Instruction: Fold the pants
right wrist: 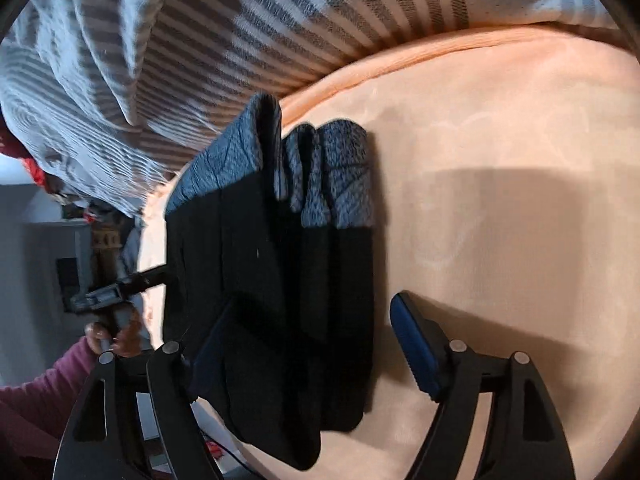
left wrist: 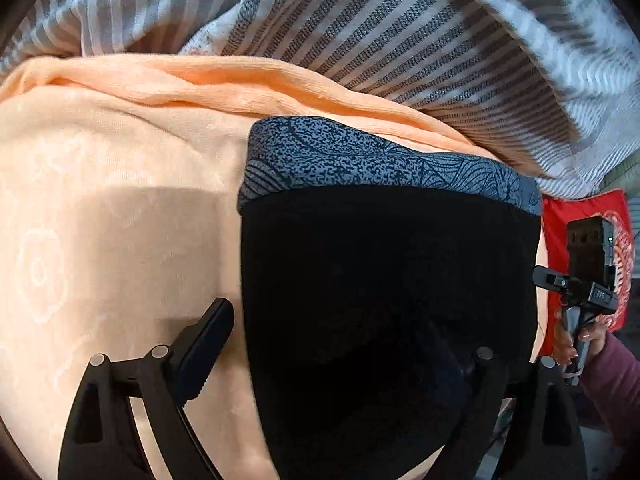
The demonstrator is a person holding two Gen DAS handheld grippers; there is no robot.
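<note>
The black pants point(left wrist: 384, 300) with a grey patterned waistband point(left wrist: 360, 164) lie folded on a peach towel point(left wrist: 100, 200). In the right wrist view the pants point(right wrist: 272, 280) show several stacked layers, with the waistband point(right wrist: 336, 176) at the far end. My left gripper point(left wrist: 340, 356) is open, its jaws standing wide apart; the left finger point(left wrist: 208, 344) rests on the towel beside the pants and the right finger is hidden by the black cloth. My right gripper point(right wrist: 316, 344) is open, with its fingers on either side of the folded pants. Each gripper shows in the other's view, at the pants' far side: the right one point(left wrist: 584, 272) and the left one point(right wrist: 120, 284).
A grey and white striped blanket point(left wrist: 400, 40) is bunched behind the towel, and it also shows in the right wrist view point(right wrist: 160, 60). A red cloth point(left wrist: 560, 224) hangs at the right. A hand in a maroon sleeve point(left wrist: 616, 376) holds the other gripper.
</note>
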